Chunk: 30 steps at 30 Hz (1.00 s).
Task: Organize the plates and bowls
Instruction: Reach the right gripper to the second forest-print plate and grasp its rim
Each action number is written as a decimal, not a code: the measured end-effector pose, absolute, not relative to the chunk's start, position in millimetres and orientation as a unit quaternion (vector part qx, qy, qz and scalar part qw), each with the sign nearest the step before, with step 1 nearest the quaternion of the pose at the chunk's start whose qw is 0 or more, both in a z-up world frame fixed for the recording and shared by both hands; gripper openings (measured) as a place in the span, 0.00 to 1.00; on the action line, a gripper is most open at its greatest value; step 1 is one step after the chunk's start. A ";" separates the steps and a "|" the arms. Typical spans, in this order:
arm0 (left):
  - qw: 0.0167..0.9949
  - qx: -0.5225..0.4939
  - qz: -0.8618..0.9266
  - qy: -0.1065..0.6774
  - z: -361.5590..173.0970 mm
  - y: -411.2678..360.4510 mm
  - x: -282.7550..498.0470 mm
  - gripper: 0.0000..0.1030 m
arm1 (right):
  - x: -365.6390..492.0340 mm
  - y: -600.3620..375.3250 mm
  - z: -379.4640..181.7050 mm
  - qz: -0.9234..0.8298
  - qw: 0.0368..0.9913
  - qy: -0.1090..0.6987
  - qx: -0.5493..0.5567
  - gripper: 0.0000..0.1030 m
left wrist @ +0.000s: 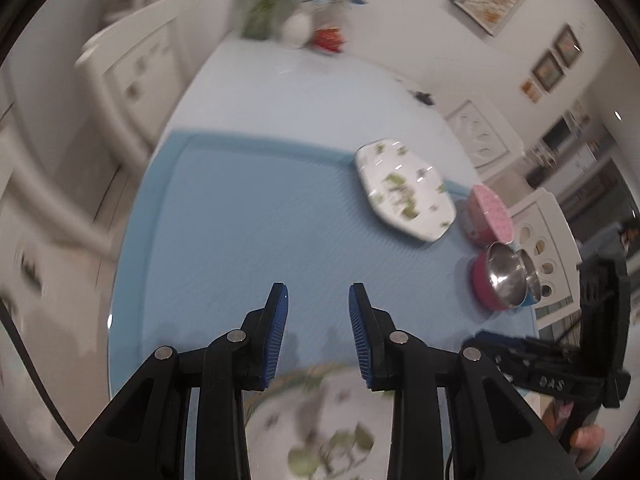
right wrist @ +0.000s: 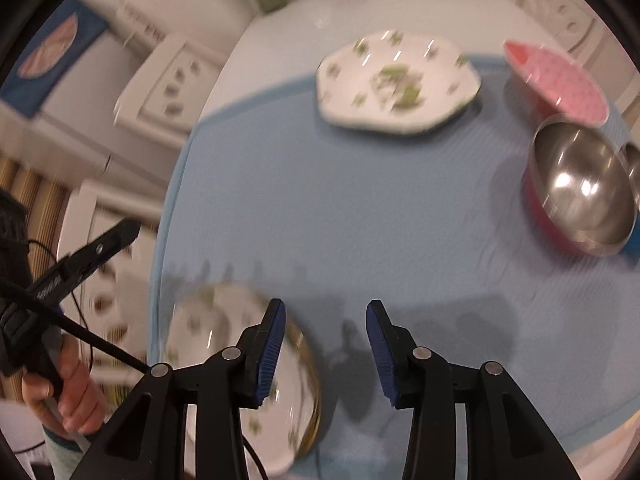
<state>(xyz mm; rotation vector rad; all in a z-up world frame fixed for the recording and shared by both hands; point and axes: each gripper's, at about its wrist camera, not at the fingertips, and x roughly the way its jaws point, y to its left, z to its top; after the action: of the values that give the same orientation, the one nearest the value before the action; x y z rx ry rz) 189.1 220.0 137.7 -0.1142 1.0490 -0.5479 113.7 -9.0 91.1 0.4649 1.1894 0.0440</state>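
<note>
A white leaf-patterned plate (left wrist: 404,190) lies at the far edge of the blue mat (left wrist: 248,232); it shows in the right wrist view (right wrist: 396,84) too. A second, gold-rimmed floral plate (left wrist: 320,428) lies at the near edge, under my left gripper (left wrist: 318,304), which is open and empty. My right gripper (right wrist: 326,320) is open and empty, just right of that plate (right wrist: 216,328). A pink patterned bowl (right wrist: 560,80) and a steel-lined pink bowl (right wrist: 580,196) stand at the right. A blue bowl behind it is mostly hidden.
White chairs (left wrist: 136,80) stand along the table's left side. A vase of flowers (left wrist: 304,4) and a red item (left wrist: 328,40) stand at the far end. The other gripper and the hand holding it show at each view's edge (right wrist: 72,264).
</note>
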 end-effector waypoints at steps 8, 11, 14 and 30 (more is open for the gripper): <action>0.811 -0.029 -0.304 0.500 137.7 155.7 266.0 0.43 | 175.4 -74.5 98.1 -0.098 0.816 0.485 0.297 0.52; 0.794 -0.022 -0.318 0.517 119.8 129.4 288.8 0.43 | 206.6 -90.1 86.5 -0.138 0.802 0.488 0.316 0.52; 0.777 -0.023 -0.323 0.540 97.7 109.3 308.9 0.43 | 227.7 -101.2 72.6 -0.174 0.790 0.498 0.313 0.52; 0.726 -0.034 -0.329 0.603 22.7 62.5 348.3 0.32 | 270.3 -129.2 21.4 -0.216 0.783 0.505 0.293 0.46</action>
<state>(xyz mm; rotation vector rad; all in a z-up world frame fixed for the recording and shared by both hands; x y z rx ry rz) 348.3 62.5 22.7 -0.0752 1.3302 -0.7249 270.3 -129.2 21.4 0.6333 1.0899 -0.4661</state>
